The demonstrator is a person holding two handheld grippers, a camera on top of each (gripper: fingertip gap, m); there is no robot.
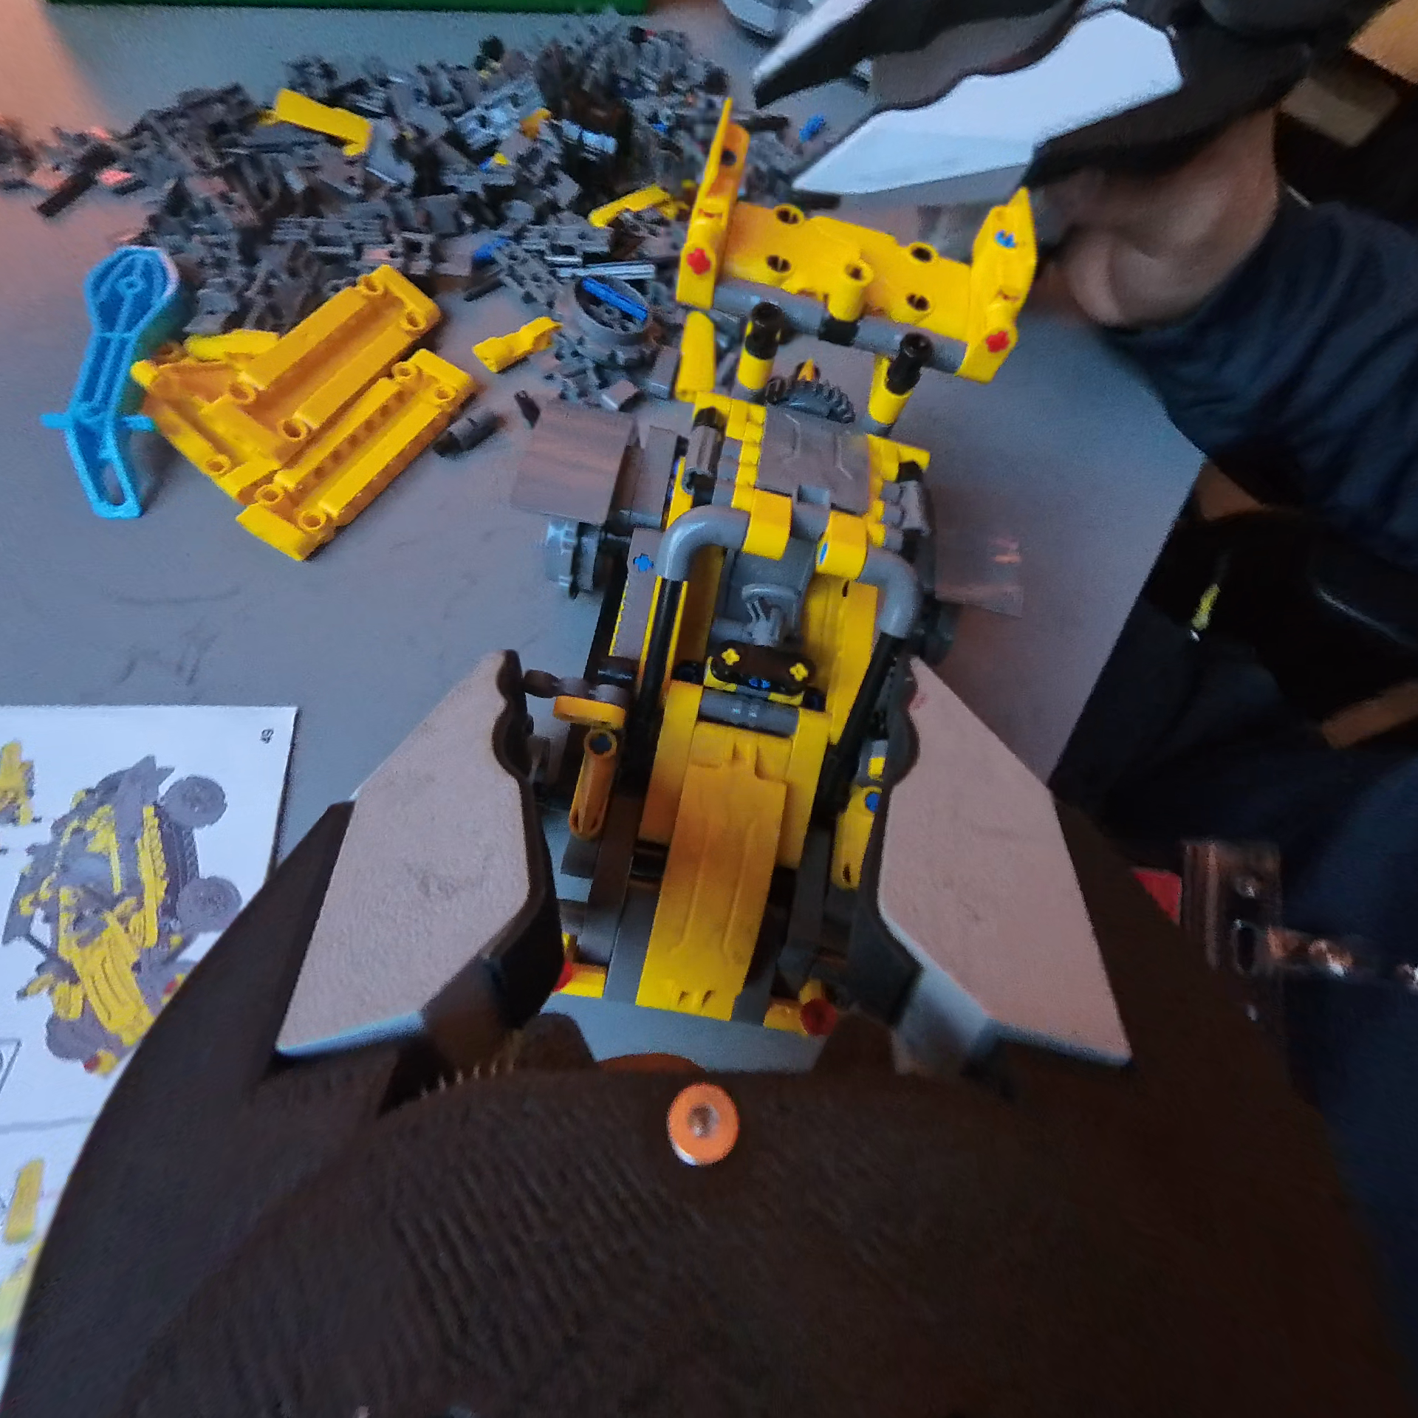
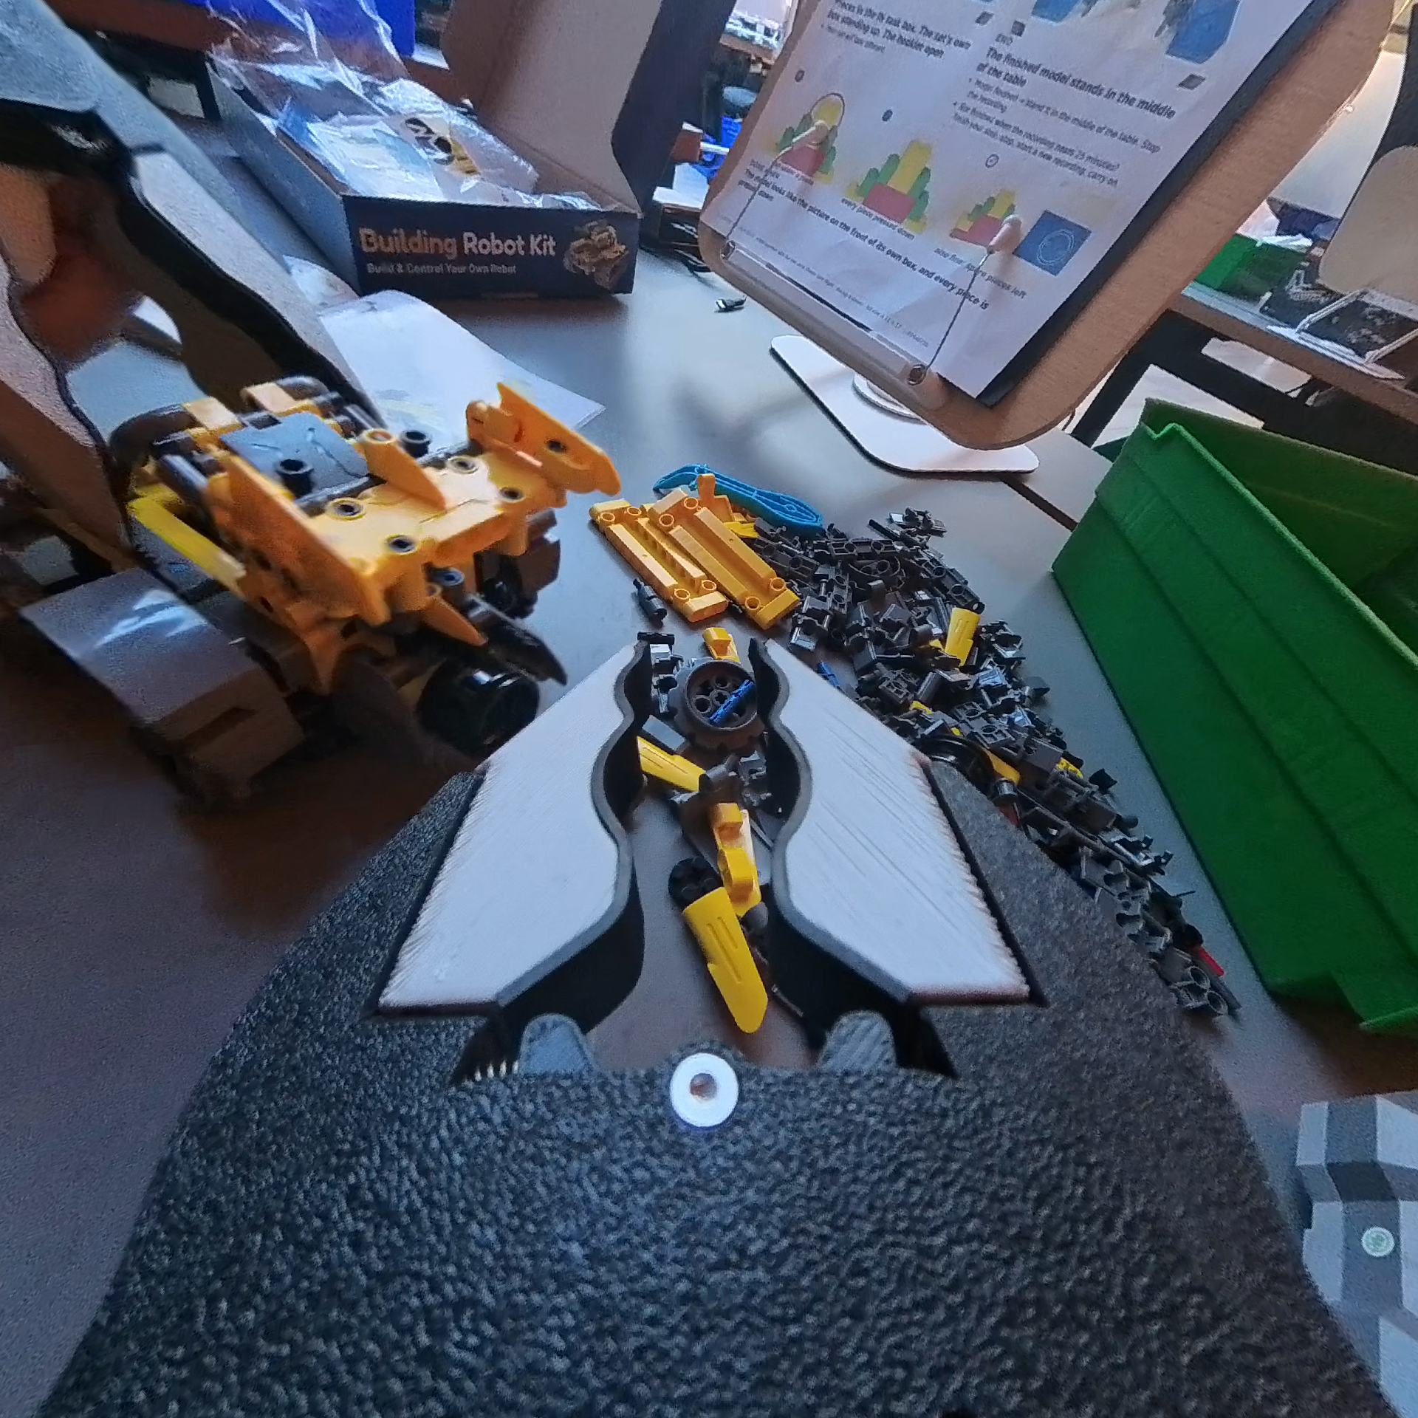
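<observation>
My left gripper (image 1: 710,671) is shut on a yellow and grey brick-built vehicle model (image 1: 721,767), one finger on each side of its body. In the right wrist view the model (image 2: 361,537) is tilted, with the left gripper's fingers (image 2: 153,253) behind it. My right gripper (image 2: 697,660) is open, low over loose pieces on the grey table. A grey wheel hub (image 2: 717,698) with a blue pin lies between its tips, and small yellow pieces (image 2: 725,959) lie between its fingers. The right gripper also shows at the top right of the left wrist view (image 1: 959,100).
A pile of dark small pieces (image 2: 959,675) (image 1: 399,176), yellow panels (image 2: 690,560) (image 1: 307,407) and a blue part (image 2: 752,495) (image 1: 107,368) lie on the table. An open booklet (image 1: 115,882), a green bin (image 2: 1266,690), a kit box (image 2: 491,245), a sheet stand (image 2: 959,192) and a person's sleeve (image 1: 1266,368) surround them. My right fingertips sit around 15 cm from my left ones.
</observation>
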